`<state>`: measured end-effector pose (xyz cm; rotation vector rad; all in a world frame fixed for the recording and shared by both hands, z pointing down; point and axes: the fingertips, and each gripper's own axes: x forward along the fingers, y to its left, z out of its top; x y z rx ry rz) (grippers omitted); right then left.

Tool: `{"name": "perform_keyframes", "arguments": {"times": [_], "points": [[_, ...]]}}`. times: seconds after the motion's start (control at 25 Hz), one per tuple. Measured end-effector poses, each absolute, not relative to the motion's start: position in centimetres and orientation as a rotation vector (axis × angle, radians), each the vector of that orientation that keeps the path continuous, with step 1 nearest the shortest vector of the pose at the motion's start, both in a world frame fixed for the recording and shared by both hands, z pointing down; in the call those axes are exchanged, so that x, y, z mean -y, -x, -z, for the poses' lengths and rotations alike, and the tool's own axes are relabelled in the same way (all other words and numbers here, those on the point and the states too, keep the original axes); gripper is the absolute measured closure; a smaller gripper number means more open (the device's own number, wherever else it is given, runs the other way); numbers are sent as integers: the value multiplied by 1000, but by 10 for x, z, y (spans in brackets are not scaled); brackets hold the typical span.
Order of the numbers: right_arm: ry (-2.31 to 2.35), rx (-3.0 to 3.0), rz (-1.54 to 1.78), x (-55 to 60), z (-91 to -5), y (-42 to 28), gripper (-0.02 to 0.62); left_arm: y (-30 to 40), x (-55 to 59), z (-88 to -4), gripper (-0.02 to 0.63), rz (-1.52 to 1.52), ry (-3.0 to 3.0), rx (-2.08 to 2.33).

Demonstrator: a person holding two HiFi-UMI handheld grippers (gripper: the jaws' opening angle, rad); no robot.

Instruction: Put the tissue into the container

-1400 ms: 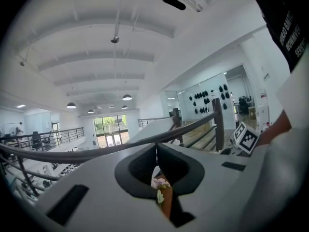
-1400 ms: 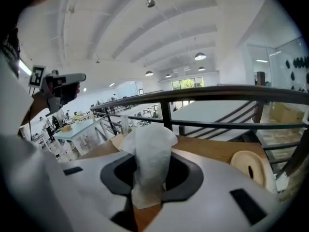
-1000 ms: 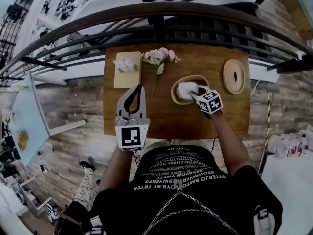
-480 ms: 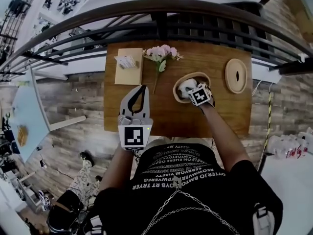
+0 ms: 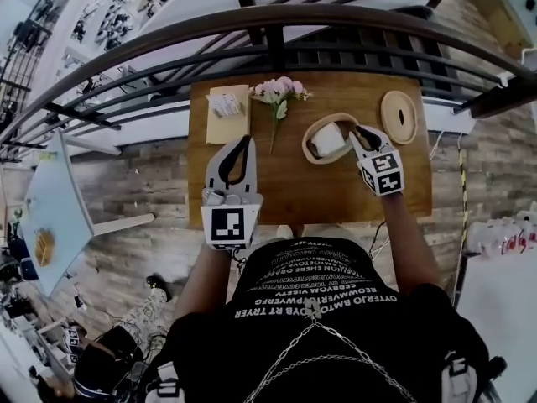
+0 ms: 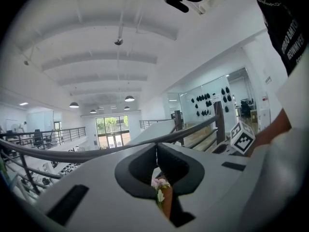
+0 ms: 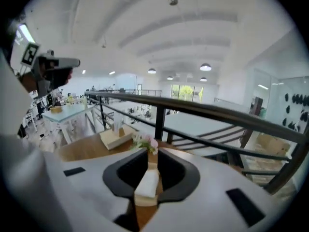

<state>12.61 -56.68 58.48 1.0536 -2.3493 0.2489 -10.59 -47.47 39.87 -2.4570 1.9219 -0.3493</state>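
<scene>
A white tissue (image 5: 328,140) lies inside the oval wooden container (image 5: 338,117) on the wooden table (image 5: 319,196). My right gripper (image 5: 357,133) is just to the right of the container, pointing at its rim. Its jaws stand slightly apart and are closing, with nothing between them. Through their gap in the right gripper view (image 7: 147,154) I see the tissue (image 7: 147,181) in the container (image 7: 144,200). My left gripper (image 5: 242,144) hovers over the table's left half, shut and empty; its tips meet in the left gripper view (image 6: 156,147).
A tissue box (image 5: 226,112) stands at the table's back left, pink flowers (image 5: 281,93) lie beside it, and the container's oval lid (image 5: 399,117) rests at the back right. A dark railing (image 5: 277,23) runs behind the table. The person's torso fills the foreground.
My right gripper was over the container on the tissue; it has drawn back to the right, and the tissue stays in the container. The left gripper has barely moved.
</scene>
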Motion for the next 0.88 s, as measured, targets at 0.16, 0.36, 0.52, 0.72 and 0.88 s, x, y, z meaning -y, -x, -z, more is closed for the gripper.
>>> {"name": "perform_keyframes", "arguments": {"times": [0.16,0.36,0.52,0.72,0.88], "points": [[-1225,2489,-112,541,-497,-136,580,107,457,-373,577,213,2486,-1870],[-1344,2537,61,493,-415,-143,581,108,430,-350,577,149,2499,-1814],[-1374,2523,221,458,-372,-139,580,110,413,-342,577,120,2511,-1776],[-1398,2524,215,435,-361,-137,580,110,399,-342,577,107,2543,-1738],[-1421,2503,199,426,-362,-139,581,108,393,-340,577,96,2562,-1707]]}}
